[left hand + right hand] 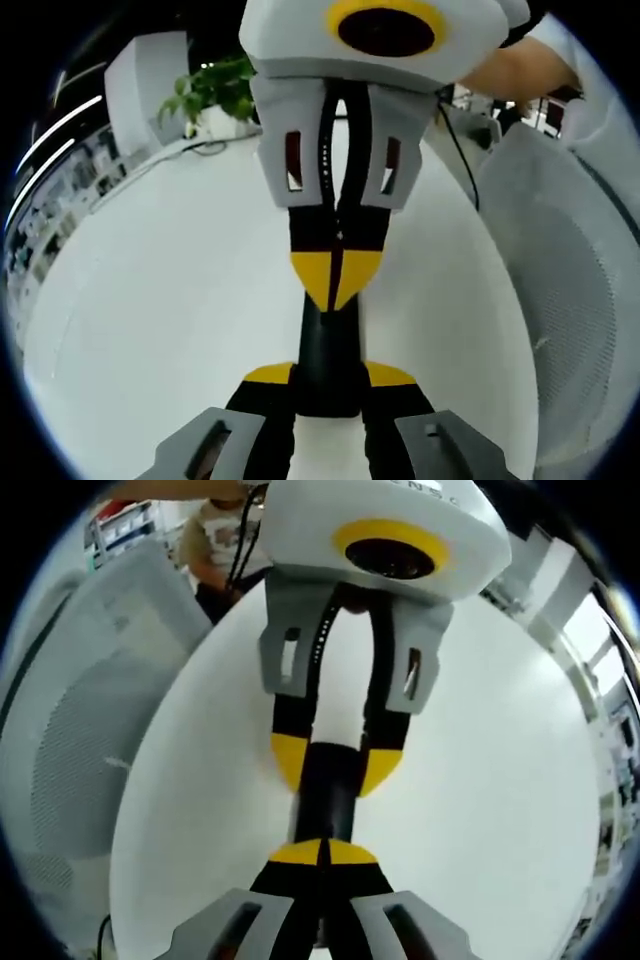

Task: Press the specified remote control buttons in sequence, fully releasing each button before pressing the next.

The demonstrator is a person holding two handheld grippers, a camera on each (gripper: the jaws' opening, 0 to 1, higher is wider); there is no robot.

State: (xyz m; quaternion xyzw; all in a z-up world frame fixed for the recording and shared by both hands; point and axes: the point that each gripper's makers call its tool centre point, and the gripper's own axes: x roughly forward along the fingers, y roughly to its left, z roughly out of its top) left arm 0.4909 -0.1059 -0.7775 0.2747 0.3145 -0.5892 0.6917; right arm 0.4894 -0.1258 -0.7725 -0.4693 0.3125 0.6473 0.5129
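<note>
The left tongs (330, 395) pinch one end of the black remote (330, 345), which lies along their line between the yellow tips; in the right gripper view the same tongs come in from the far side, spread around the remote's (326, 800) far end. The right tongs (322, 855) are pressed together, tips touching, and rest on or just over the near end of the remote as seen from their own camera; from the left gripper view they (336, 270) meet the far part of the remote as one closed yellow point; whether they are bearing down on a button I cannot tell, since the buttons are hidden beneath them.

The remote sits over the white desk (170, 300), straight ahead of both tongs and squarely between them; whether it touches the desk is not clear.

Risks, as I judge them: the closed tips cover the button face, so the point could land on a neighbouring button, or bridge two; if the right tongs slide to the next button without lifting clear, the release would be incomplete; a hard push at one end while the other end alone is held could pivot or slip the remote out of the left pinch.

The one container is a white pot (215, 120), beyond the right tongs at the desk's far edge; it holds a leafy green plant (215, 88).
</note>
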